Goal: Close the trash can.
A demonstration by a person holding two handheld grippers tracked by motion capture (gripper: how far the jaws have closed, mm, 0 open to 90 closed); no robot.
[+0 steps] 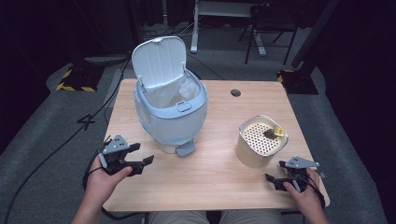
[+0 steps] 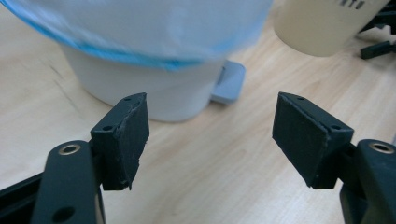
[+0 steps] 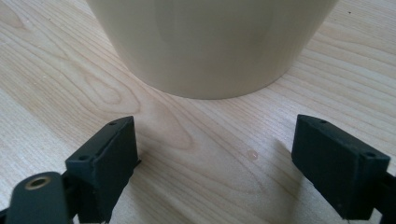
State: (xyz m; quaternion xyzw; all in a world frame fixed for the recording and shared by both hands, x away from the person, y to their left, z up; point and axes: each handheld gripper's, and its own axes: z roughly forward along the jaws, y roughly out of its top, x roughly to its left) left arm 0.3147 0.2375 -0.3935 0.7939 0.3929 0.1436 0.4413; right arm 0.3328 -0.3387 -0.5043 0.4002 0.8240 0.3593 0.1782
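Observation:
A pale blue pedal bin (image 1: 170, 116) stands on the wooden table (image 1: 210, 177) with its lid up and a white liner inside; its grey pedal (image 1: 185, 149) faces me. To its right sits a cream canister (image 1: 259, 142) with a perforated top, and a small yellow and dark object (image 1: 274, 132) lies on that top. My left gripper (image 1: 142, 154) is open near the front left of the table, its jaws pointing toward the bin's base (image 2: 154, 88). My right gripper (image 1: 276, 171) is open just in front of the canister (image 3: 210, 42), with bare table between its jaws.
A round cable hole (image 1: 236, 92) sits at the table's far edge. Beyond the table are grey floor, cables, a yellow-black striped base (image 1: 74, 79) and desk legs (image 1: 196, 28). Bare wood lies between the two grippers along the front edge.

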